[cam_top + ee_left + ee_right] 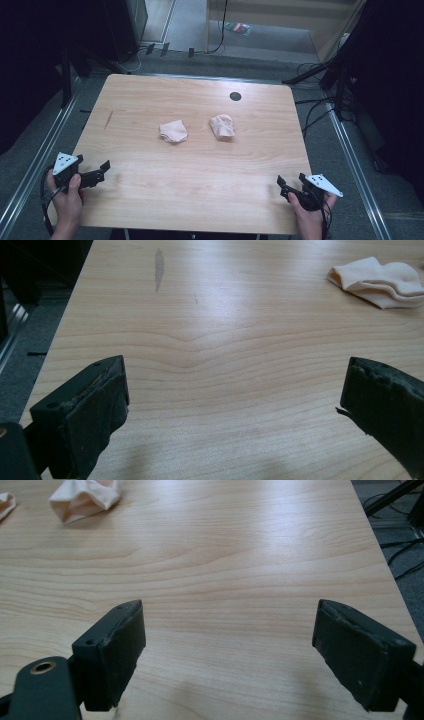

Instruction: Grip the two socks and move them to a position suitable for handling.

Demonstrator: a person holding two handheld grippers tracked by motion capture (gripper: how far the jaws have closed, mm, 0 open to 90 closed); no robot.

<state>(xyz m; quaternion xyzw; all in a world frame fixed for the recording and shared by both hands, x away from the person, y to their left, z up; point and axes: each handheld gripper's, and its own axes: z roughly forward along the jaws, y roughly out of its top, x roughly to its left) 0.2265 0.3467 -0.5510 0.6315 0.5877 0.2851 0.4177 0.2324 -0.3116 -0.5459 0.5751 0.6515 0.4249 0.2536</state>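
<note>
High view, socks: left sock and right sock lie near each other, apart, mid-table.
High view, tongs: left gripper and right gripper sit at the near corners, well apart from the socks, both released and holding nothing.
Left gripper view: jaws spread wide over bare wood; folded sock at upper right.
Right gripper view: jaws wide, nothing between; crumpled sock at upper left.
Handling: likely light, limp, unbreakable; will sag.
Hold: pinch a raised fold or the cuff edge.
</note>
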